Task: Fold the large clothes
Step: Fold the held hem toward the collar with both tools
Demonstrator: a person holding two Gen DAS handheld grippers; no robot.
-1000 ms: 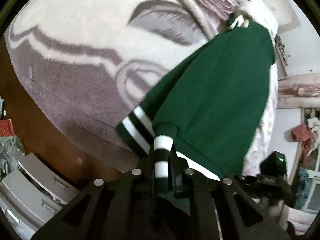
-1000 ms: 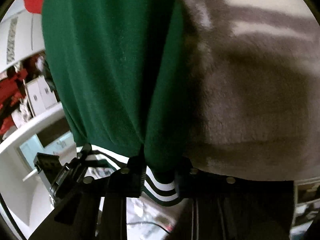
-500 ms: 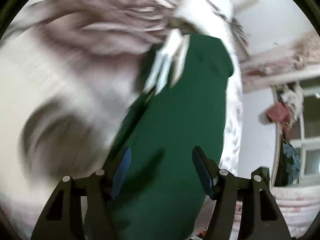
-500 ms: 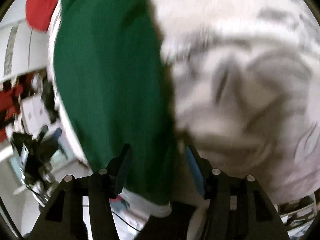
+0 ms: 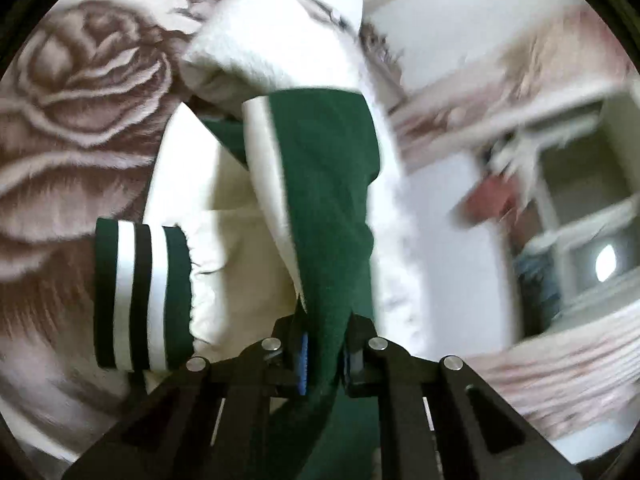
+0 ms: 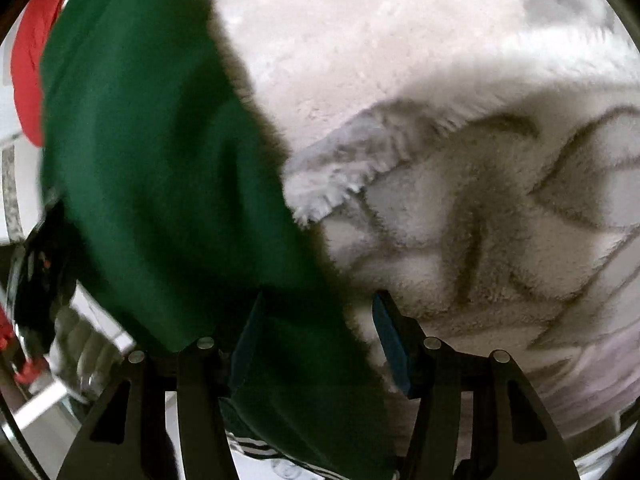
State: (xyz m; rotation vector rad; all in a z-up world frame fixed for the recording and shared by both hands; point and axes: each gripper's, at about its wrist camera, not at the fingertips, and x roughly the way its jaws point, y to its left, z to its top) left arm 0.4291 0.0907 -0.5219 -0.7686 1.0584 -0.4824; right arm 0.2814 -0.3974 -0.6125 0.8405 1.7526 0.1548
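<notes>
While we look along both tools, the largest thing before us is the plush blanket (image 6: pixel 460 208), pale with a grey-brown rose pattern, which covers the bed and fills the room ahead and to the right of our right tool (image 6: pixel 316 344). That stretch lies bare and open. On our left tool's (image 5: pixel 324 354) side the same blanket spreads ahead and to the left, and its edge drops away to the right, where a blurred wall and a window (image 5: pixel 580 240) show beyond it.

We see no containers in either view.

Next in size comes the green jacket (image 5: pixel 332 208), a thick fleecy cloth with cream sleeves. It runs from just in front of our left tool away toward the far end of the bed. One cream sleeve (image 5: pixel 224 216) lies on the blanket ahead and to the left of that tool, ending in a cuff (image 5: pixel 142 294) banded green, white and black. A red garment (image 6: pixel 26 76) shows at the far left edge of our right tool's view, beyond the jacket.

Our left tool is pressed together, pinching a fold of the green cloth between its blue pads. Our right tool stands spread; green cloth lies between its fingers, against the left pad (image 6: pixel 250 336), while the right pad stands clear of it.
</notes>
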